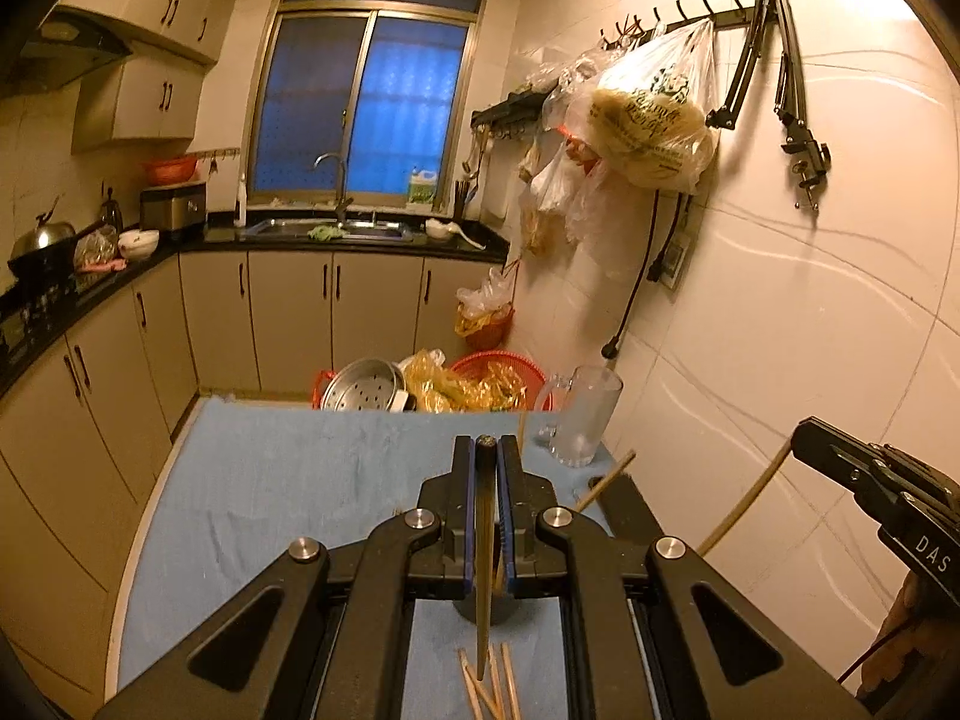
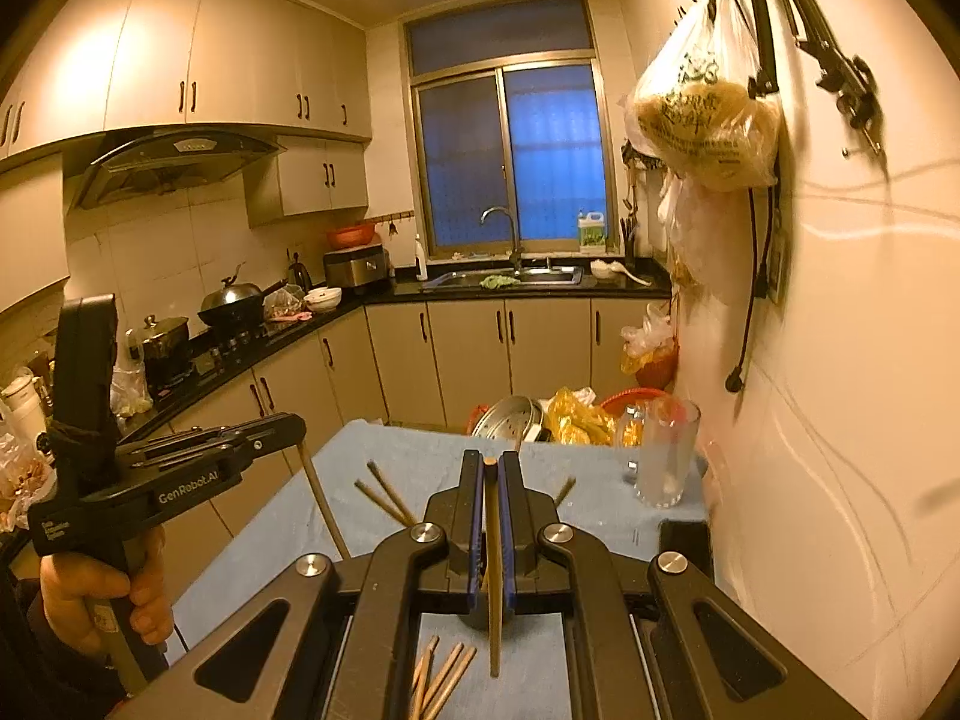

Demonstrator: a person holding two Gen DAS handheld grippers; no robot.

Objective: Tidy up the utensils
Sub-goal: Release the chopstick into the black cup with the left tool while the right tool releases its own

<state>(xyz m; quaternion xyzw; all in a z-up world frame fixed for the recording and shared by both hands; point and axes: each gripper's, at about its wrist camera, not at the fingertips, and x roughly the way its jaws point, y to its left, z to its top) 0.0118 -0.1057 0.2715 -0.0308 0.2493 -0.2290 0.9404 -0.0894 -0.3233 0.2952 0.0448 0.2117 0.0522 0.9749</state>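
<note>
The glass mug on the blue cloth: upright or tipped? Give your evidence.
Upright. The glass mug stands on its base on the blue cloth, rim upward.

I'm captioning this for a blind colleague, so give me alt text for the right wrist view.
The right claw is shut on a single chopstick that hangs down over a blue-covered table, with loose chopsticks below. A hand at left holds the other claw's handle, and a glass mug stands by the wall.

pale blue cloth (image 1: 288, 480), tan chopsticks (image 2: 441, 675), red basket (image 1: 510, 363).
</note>
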